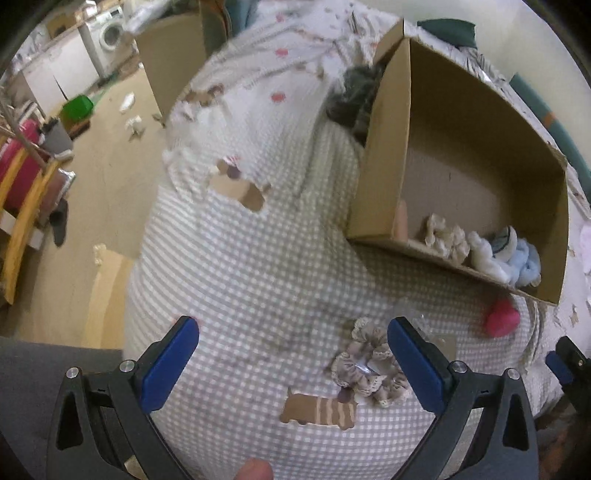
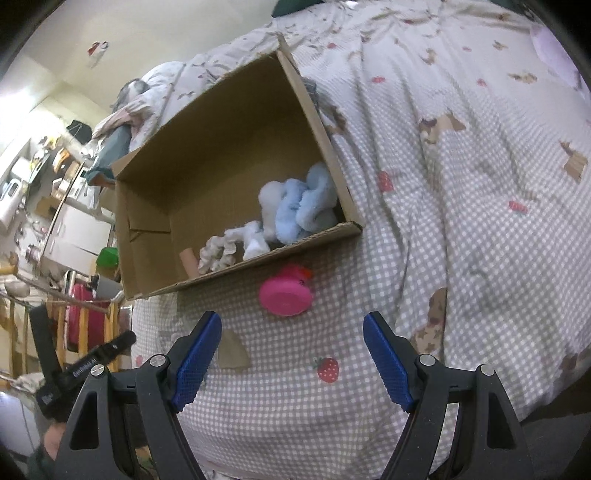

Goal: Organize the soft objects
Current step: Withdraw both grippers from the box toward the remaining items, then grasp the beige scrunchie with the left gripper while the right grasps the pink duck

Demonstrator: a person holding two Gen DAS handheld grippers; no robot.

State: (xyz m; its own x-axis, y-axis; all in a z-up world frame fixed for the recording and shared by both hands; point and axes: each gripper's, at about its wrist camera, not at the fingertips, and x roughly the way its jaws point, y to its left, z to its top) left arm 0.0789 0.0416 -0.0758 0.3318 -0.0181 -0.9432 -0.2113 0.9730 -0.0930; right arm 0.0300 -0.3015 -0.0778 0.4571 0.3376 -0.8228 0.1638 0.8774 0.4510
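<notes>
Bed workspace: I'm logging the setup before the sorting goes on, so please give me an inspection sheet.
Surface: bed with a grey checked quilt, rumpled, printed with dogs and strawberries.
Job's things: open cardboard box on the quilt holding a cream scrunchie, a white soft item and light blue fluffy pieces; a grey lace scrunchie and a pink toy lie outside the box.
Clutter: a dark fabric bundle behind the box.
Grippers: left gripper open, empty, by the grey lace scrunchie; right gripper open, empty, facing the pink toy.
Cables: nothing seen.
Surroundings: washing machine, green bin, littered floor.
</notes>
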